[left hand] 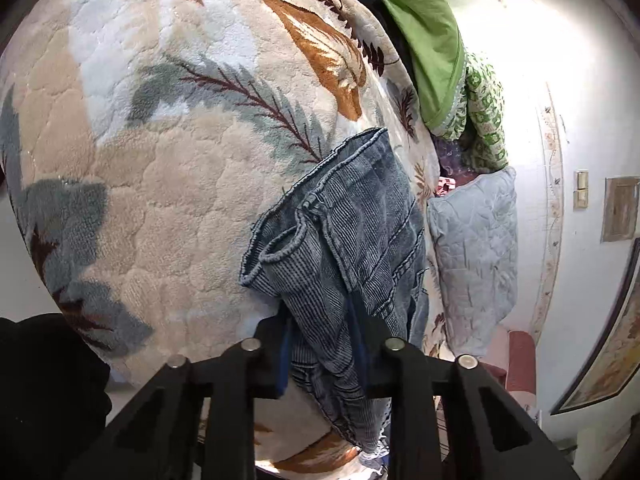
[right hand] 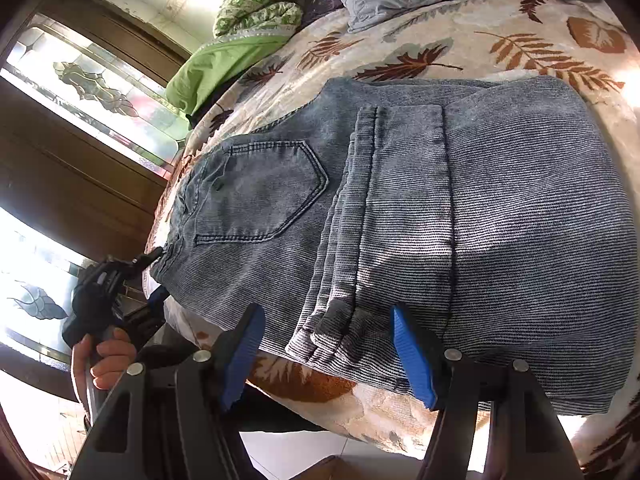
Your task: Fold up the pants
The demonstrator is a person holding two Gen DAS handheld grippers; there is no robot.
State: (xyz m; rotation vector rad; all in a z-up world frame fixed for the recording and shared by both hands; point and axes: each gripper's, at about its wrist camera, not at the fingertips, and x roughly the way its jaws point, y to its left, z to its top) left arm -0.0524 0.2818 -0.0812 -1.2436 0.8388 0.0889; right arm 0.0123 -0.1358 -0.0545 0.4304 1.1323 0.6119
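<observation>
Ahead of both my tongs spreads the plush cream bedspread with rust and grey leaf prints (right hand: 460, 44), and on it, at the bed's near edge, lie the faded blue-grey ribbed denim pants (right hand: 460, 200), already doubled over with a back pocket (right hand: 260, 192) facing up.

My left gripper (left hand: 324, 344) is clamped on the waistband end of the pants, cloth bunched between its blue pads. My right gripper (right hand: 328, 356) stands wide apart, its pads either side of the stacked leg hems at the edge, not pressing them.

I judge the step in hand is taking the second hold. To do it well I'd slide the right pads fully over all the hem layers before squeezing, then lift both ends level, so the fold carries over without any layer slipping out.
</observation>
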